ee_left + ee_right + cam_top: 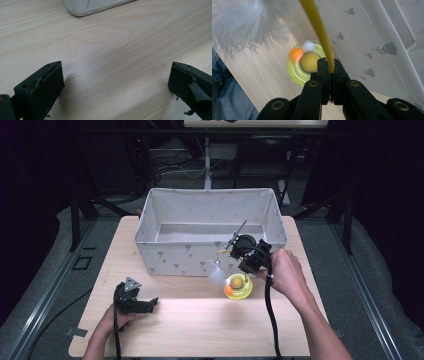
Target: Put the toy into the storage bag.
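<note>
Here the right gripper (235, 251) hung just in front of the near wall of the white fabric storage bin with small grey printed motifs (165, 257), held in the person's right hand (285, 272) above the pale wooden table (200, 320). Its jaws were pressed almost together on a thin yellow wand (319, 27), which ran up and away from the jaw tips in the right gripper view, and a fluffy white feather tuft (249, 22) hung from the wand's far end, spreading across the upper left of that view. In the high view the feather tuft (217, 275) dangled beside the bin's front wall, close above the table and just left of a round, translucent yellow-green disc toy (239, 287). That disc toy (297, 70) lay flat on the table directly below the closed jaws, near the bin's front wall, with a yellow hub (310, 62) at its centre and an orange ball (296, 54) and a white ball (308, 46) sitting side by side in its ring. Whether the wand was joined to the disc toy could not be made out. The left gripper (150, 303) rested low at the near left of the table, well apart from the toy and the bin, in the person's left hand (117, 320). In the left gripper view its two black jaws stood wide apart over bare wood with nothing between them, and a rounded lower corner of the bin (82, 8) showed at the top edge. A black cable (272, 320) trailed from the right gripper back along the person's forearm.
</note>
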The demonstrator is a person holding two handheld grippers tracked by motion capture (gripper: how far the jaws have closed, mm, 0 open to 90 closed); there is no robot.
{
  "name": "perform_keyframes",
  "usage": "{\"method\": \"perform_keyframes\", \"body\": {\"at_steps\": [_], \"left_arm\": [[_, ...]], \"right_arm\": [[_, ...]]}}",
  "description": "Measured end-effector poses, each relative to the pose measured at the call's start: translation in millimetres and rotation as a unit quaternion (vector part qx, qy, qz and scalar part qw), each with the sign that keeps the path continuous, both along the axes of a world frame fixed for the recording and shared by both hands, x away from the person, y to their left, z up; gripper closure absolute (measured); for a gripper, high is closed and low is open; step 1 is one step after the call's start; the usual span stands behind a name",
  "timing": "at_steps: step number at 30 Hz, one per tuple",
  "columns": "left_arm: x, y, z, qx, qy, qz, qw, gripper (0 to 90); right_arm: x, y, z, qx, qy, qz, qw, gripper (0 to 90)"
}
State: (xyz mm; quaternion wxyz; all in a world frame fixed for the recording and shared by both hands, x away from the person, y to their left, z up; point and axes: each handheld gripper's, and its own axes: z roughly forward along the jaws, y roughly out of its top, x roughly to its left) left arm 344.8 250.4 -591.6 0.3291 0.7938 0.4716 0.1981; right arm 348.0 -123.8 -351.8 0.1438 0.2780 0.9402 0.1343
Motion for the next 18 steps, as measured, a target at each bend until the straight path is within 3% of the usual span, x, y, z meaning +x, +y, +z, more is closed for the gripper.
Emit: {"method": "perform_keyframes", "body": {"at_steps": [18], "left_arm": [[0.0,0.0,0.0,0.0,0.0,0.0,1.0,0.3]], "right_arm": [[3.4,0.3,23.5,-0.002,-0.006,0.001,1.0,88.4]]}}
